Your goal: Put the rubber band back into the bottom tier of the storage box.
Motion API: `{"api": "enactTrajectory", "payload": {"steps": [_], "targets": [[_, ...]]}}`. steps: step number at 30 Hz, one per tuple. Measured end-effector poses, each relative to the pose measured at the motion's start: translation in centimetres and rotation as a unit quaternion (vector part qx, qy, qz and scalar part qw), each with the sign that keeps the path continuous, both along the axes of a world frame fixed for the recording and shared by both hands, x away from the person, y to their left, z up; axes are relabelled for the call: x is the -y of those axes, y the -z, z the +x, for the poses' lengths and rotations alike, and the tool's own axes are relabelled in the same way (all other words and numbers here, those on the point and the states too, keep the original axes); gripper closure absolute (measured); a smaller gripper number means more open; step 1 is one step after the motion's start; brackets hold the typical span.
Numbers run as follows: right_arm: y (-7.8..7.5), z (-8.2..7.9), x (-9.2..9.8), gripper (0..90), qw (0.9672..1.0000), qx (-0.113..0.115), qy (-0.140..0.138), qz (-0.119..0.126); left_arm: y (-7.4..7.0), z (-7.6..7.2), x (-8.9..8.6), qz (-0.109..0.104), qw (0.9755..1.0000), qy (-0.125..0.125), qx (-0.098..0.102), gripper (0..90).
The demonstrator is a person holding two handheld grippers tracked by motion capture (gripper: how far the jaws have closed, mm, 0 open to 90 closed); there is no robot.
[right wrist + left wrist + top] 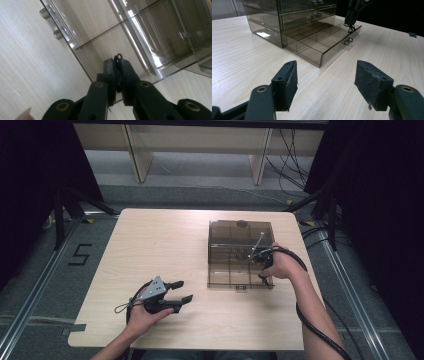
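A smoked see-through drawer cabinet (pixel 240 232) stands right of the table's middle, its bottom drawer (pixel 235 279) pulled out toward me. My right gripper (pixel 264 274) hangs over the drawer's right end, shut on a small black wire loop (pixel 118 56) that sticks out past its tips (pixel 117 62). From the left gripper view, that gripper (pixel 350 20) points down at the drawer's (pixel 317 43) far corner with thin black strands (pixel 349 25) dangling from it. My left gripper (pixel 181 291) rests on the table at the front left, open and holding nothing (pixel 325 82).
The drawer front carries two small metal knobs (pixel 347 41) (pixel 51 23). Dividers split the drawer into several compartments. The light wooden table (pixel 155 245) is bare to the left of the cabinet. Black cables trail from my right gripper off the table's right edge (pixel 310 320).
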State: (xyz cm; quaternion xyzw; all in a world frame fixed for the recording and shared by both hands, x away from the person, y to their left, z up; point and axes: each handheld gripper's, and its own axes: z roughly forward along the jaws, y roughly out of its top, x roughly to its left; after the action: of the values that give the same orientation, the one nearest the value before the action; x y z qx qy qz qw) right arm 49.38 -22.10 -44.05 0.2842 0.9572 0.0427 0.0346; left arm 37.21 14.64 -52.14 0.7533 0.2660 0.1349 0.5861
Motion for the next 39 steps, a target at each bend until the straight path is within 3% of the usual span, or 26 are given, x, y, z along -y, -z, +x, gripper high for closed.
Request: {"api": "enactTrajectory", "payload": {"steps": [6,8,10,11,13,15,18,22,25,28,30,31,32,33,36,37,39], "targets": [[-0.3,0.0,0.5,76.1,0.9998,0.008,0.006,0.016,0.0,0.0,0.0,0.002,1.0000,0.000,-0.001,34.3],[-0.7,-0.1,0.8,71.5,0.9993,0.013,0.018,0.032,0.0,0.0,0.0,0.002,1.0000,0.000,-0.001,34.3],[-0.7,0.0,0.9,71.5,0.9991,0.017,0.009,0.039,0.0,0.0,0.0,0.002,1.0000,0.000,0.000,34.3],[-0.9,-0.3,0.8,71.2,0.9989,0.009,0.024,0.038,0.0,0.1,0.1,-0.002,1.0000,0.003,0.001,34.3],[-0.9,-0.1,0.9,70.8,0.9988,0.018,0.007,0.044,0.1,0.1,0.1,-0.003,1.0000,0.004,0.002,34.3],[-0.9,-0.5,0.9,70.6,0.9985,0.015,0.033,0.041,0.1,0.1,0.1,-0.003,1.0000,0.004,0.002,34.3],[-0.8,-0.5,1.1,69.9,0.9984,0.022,0.025,0.046,0.0,0.1,0.1,-0.002,1.0000,0.003,0.001,34.3],[-0.9,-0.7,1.9,67.7,0.9966,0.053,0.015,0.061,0.0,0.1,0.1,-0.003,1.0000,0.003,0.002,34.4],[-1.1,-1.5,2.2,65.2,0.9935,0.067,0.034,0.086,0.1,0.1,0.1,-0.003,1.0000,0.003,0.002,34.3],[-1.3,-2.5,2.9,62.6,0.9867,0.092,0.050,0.125,0.1,0.1,0.1,-0.003,1.0000,0.003,0.001,34.3],[-1.4,-3.4,3.4,61.1,0.9796,0.111,0.069,0.153,0.1,0.1,0.1,-0.003,1.0000,0.002,0.000,34.3],[-1.3,-3.7,3.6,60.4,0.9758,0.122,0.070,0.167,0.1,0.1,0.1,-0.003,1.0000,0.002,0.000,34.3],[-1.2,-4.5,4.1,59.0,0.9683,0.142,0.084,0.188,0.1,0.1,0.1,-0.003,1.0000,0.002,0.000,34.3],[-1.2,-4.5,4.1,59.0,0.9683,0.142,0.084,0.188,0.1,0.1,0.1,-0.002,1.0000,0.003,0.002,34.3],[-0.8,-5.9,4.7,55.5,0.9550,0.172,0.105,0.218,0.1,0.1,0.1,-0.005,1.0000,0.001,-0.001,34.3],[-0.8,-6.2,4.9,55.1,0.9530,0.173,0.106,0.225,0.1,0.1,0.1,-0.005,1.0000,0.001,-0.002,34.3],[-0.5,-6.9,5.2,54.1,0.9414,0.202,0.109,0.247,0.1,0.1,0.1,-0.005,1.0000,0.000,-0.002,34.2]]}}
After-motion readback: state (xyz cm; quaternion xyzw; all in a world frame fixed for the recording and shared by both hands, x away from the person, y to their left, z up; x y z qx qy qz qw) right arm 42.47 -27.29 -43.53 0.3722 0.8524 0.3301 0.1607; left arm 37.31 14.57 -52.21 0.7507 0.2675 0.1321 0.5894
